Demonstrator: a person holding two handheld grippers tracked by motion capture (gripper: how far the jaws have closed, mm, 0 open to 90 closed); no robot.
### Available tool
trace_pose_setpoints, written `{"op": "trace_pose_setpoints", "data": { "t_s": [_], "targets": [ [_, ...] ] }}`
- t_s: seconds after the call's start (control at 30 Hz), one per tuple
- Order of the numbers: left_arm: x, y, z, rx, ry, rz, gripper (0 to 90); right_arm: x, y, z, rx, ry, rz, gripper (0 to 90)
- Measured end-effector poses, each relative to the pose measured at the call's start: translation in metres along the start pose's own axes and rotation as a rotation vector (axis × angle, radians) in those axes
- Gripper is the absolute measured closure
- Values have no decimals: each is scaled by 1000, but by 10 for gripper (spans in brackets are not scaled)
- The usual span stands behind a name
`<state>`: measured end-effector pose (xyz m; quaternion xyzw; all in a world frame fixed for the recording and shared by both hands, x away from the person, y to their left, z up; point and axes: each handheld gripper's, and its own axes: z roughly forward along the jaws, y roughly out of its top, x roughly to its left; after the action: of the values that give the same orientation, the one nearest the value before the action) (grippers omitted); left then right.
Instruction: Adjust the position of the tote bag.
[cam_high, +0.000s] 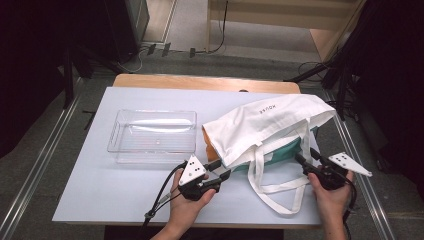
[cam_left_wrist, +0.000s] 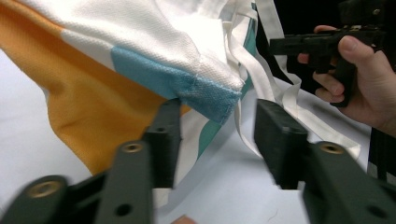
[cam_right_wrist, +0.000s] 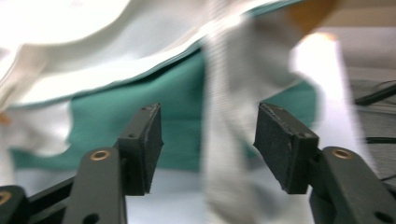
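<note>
A white tote bag (cam_high: 270, 117) lies on its side at the right of the table, and its long straps (cam_high: 280, 192) trail toward the front edge. Teal cloth (cam_high: 285, 152) and orange cloth (cam_high: 210, 147) show at its mouth. My left gripper (cam_high: 223, 168) is at the bag's near left corner. Its jaws (cam_left_wrist: 218, 112) stand open around a blue cloth corner (cam_left_wrist: 205, 95), and the pads do not press on it. My right gripper (cam_high: 306, 157) faces the bag's right side. It is open, with a white strap (cam_right_wrist: 226, 140) hanging loose between its jaws (cam_right_wrist: 208, 126) and teal cloth (cam_right_wrist: 116, 116) behind.
An empty clear plastic bin (cam_high: 150, 114) stands left of the bag on the white table (cam_high: 125, 195). The right hand and its gripper (cam_left_wrist: 322, 44) appear far off in the left gripper view. Beyond the table are floor cables and dark stands.
</note>
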<state>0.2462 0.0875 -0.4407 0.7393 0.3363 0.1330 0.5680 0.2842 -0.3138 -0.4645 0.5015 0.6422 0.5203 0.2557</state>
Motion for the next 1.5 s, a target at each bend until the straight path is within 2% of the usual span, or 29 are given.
{"op": "trace_pose_setpoints", "data": {
  "t_s": [0.13, 0.2, 0.3, 0.4, 0.53, 0.67, 0.77, 0.93, 1.0, 1.07, 1.13, 1.2, 1.3, 1.4, 1.5],
  "targets": [
    [0, 1, 1, -17, -1, -25, 374, -10, 7, -16, -72, -45, 25, 435],
    [1, 2, 2, -15, 14, -30, 347, -12, 13, -21, -98, -60, 39, 415],
    [3, 6, 5, 5, 25, -49, 336, -16, 23, -17, -109, -79, 75, 344],
    [4, 10, 8, 10, 31, -64, 338, -18, 36, -10, -116, -108, 128, 319],
    [5, 12, 10, 16, 41, -74, 326, -21, 52, 1, -112, -152, 161, 316],
    [3, 12, 9, -1, 56, -62, 310, -28, 62, 14, -91, -171, 190, 316],
    [1, 13, 11, -5, 58, -62, 306, -33, 64, 26, -63, -183, 220, 314],
    [-3, 14, 16, 4, 88, -52, 258, -36, 63, 42, -32, -176, 279, 224],
    [-6, 15, 19, 18, 122, -41, 262, -35, 63, 47, -32, -163, 299, 261],
    [-7, 16, 21, 24, 158, -32, 313, -35, 63, 50, -33, -145, 306, 316],
    [-9, 16, 20, 17, 190, -7, 409, -35, 64, 51, -43, -121, 304, 420],
    [-8, 16, 20, 15, 181, -4, 503, -35, 65, 52, -46, -91, 307, 523],
    [-5, 16, 19, 27, 166, -9, 609, -34, 65, 53, -43, -81, 301, 627],
    [-2, 16, 18, 33, 148, -13, 649, -33, 65, 50, -44, -85, 283, 755],
    [1, 16, 15, 27, 124, -12, 671, -29, 62, 46, -55, -104, 236, 861]
  ]
}}
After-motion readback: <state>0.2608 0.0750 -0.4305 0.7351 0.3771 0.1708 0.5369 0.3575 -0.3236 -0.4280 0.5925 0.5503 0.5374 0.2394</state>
